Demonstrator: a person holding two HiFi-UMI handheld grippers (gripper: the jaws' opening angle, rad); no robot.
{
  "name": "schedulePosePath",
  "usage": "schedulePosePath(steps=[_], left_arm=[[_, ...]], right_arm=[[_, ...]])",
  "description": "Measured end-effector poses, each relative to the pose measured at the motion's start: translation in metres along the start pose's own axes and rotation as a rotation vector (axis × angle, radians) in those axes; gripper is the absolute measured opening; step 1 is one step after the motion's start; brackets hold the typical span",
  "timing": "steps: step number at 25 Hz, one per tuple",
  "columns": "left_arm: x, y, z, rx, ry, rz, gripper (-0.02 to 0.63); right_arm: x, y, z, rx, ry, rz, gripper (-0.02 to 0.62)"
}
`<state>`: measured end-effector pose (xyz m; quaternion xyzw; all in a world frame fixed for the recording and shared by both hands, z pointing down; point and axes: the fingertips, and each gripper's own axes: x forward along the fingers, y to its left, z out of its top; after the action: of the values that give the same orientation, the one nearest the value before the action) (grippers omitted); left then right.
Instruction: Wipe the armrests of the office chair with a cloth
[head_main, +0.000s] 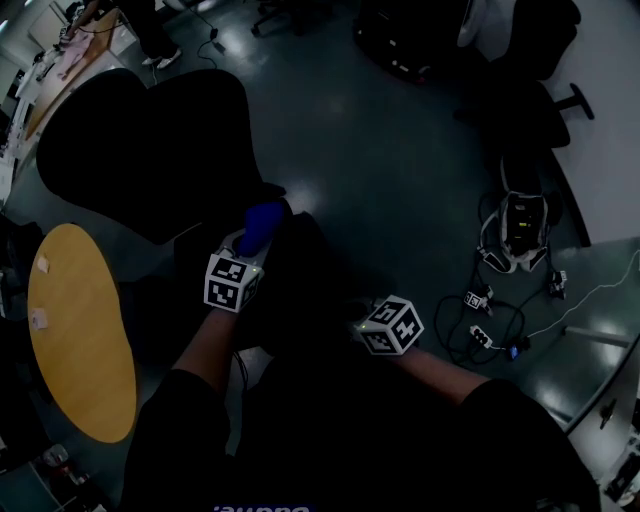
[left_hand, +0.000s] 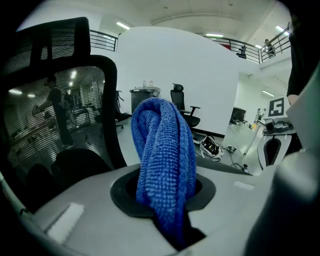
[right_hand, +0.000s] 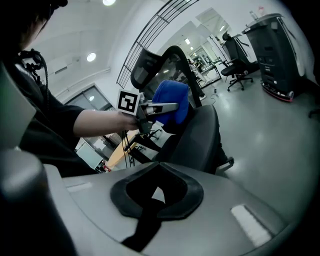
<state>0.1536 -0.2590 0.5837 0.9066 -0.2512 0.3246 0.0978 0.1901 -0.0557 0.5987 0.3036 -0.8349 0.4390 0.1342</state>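
Note:
A blue terry cloth (left_hand: 165, 160) stands bunched up out of my left gripper (left_hand: 167, 202), which is shut on it. From the head view the cloth (head_main: 263, 224) shows just past the left gripper (head_main: 252, 245), beside the black office chair (head_main: 150, 150). Its mesh back (left_hand: 55, 125) fills the left of the left gripper view. In the right gripper view the cloth (right_hand: 171, 104) hangs over a black padded chair part (right_hand: 197, 137); contact is too dark to judge. My right gripper (right_hand: 157, 192) is shut with nothing in it, lower right of the left one (head_main: 385, 325).
A round yellow table (head_main: 75, 330) lies at the left. A white device (head_main: 520, 225) and tangled cables (head_main: 490, 325) sit on the grey floor at the right. More black chairs (head_main: 520, 60) stand at the back right. A person's legs (head_main: 150, 35) show at the top left.

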Motion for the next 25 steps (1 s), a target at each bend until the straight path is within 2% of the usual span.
schedulePosePath(steps=[12, 25], left_arm=[[0.049, -0.005, -0.017, 0.105, 0.103, -0.046, 0.110], [0.047, -0.019, -0.022, 0.114, 0.109, -0.053, 0.109]], right_arm=[[0.006, -0.013, -0.020, 0.047, 0.033, -0.007, 0.005], [0.013, -0.012, -0.022, 0.074, 0.022, 0.028, 0.003]])
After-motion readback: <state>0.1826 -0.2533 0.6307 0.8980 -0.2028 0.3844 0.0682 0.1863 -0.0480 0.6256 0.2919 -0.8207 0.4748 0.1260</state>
